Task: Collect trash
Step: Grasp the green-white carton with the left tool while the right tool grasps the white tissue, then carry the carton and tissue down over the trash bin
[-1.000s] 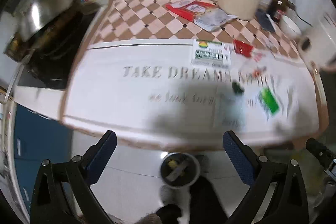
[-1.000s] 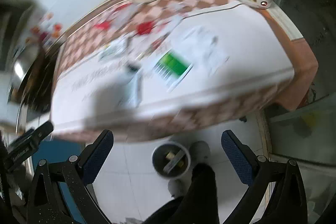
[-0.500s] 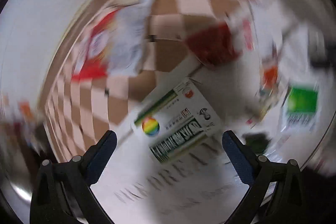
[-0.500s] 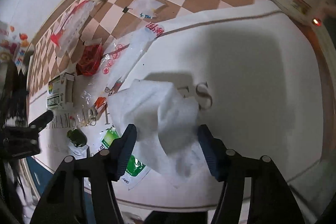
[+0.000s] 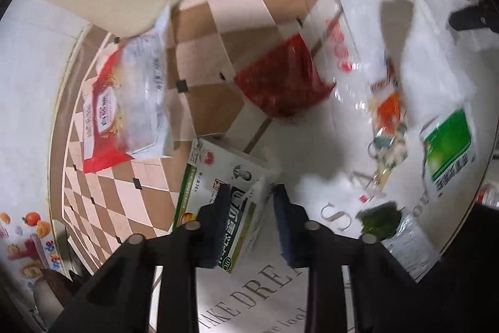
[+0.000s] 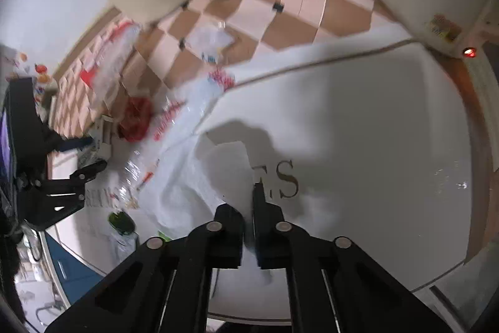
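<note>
Gripping — left gripper [image 5: 251,202] box [image 5: 218,177], right gripper [image 6: 249,208] tissue [image 6: 199,177].

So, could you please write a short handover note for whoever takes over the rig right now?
Left gripper: jaws just closed on the white-green box, still on the table.
Right gripper: jaws just closed on the white tissue, also still on the table.
Nothing lifted or binned yet.
Left on the table: red bag, clear wrappers, green-white packet, red-white packet.
Next: probably lift both and bin them; no bin in view.
</note>
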Motion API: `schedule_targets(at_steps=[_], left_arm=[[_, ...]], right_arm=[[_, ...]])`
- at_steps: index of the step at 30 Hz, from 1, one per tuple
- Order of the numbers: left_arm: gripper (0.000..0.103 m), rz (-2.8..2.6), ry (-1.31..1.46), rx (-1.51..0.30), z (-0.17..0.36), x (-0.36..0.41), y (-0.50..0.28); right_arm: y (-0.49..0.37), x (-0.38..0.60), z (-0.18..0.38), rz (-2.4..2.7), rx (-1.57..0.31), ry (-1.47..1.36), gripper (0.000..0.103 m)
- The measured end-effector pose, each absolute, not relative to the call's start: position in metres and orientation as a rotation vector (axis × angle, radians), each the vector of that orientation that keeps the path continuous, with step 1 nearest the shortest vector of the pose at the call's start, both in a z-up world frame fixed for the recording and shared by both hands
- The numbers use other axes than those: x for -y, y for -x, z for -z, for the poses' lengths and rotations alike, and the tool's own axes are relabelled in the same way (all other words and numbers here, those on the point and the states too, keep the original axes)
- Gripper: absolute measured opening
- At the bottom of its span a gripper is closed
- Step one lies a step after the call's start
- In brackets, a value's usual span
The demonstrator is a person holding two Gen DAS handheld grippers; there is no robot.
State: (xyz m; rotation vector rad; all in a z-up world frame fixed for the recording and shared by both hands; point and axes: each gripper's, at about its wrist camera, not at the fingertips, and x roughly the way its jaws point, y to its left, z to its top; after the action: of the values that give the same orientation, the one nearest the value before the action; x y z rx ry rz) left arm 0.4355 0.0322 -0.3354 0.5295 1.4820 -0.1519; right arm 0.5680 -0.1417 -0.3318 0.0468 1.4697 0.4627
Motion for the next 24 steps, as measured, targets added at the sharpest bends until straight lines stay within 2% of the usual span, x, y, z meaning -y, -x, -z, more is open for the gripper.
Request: schedule_targets(at_steps=[6,15,20,24], left_arm=[[0.015,0.041,-0.341,-1.413,0.303,-0.053,-0.437],[0.013,-0.136,-0.136,-1.268,0.256,-0.105,-0.416],[0.013,-0.183,0.002,-1.177,0.23,-0.126,-0.371],[0.013,-0.211,0.143,-1.094,0.207,-0.125,-0.306]], right_arm=[[-0.562,0.151,0.299,-0.45,-1.387,-0.109,0.003],[-0.543,0.163,0.272,-0.44,-1.335,-0.18,0.003],[-0.523,0.15,0.257,-0.491,-1.3,-0.203,0.002],[-0.491,0.138,0.237,-0.545,-1.263,-0.213,0.002]])
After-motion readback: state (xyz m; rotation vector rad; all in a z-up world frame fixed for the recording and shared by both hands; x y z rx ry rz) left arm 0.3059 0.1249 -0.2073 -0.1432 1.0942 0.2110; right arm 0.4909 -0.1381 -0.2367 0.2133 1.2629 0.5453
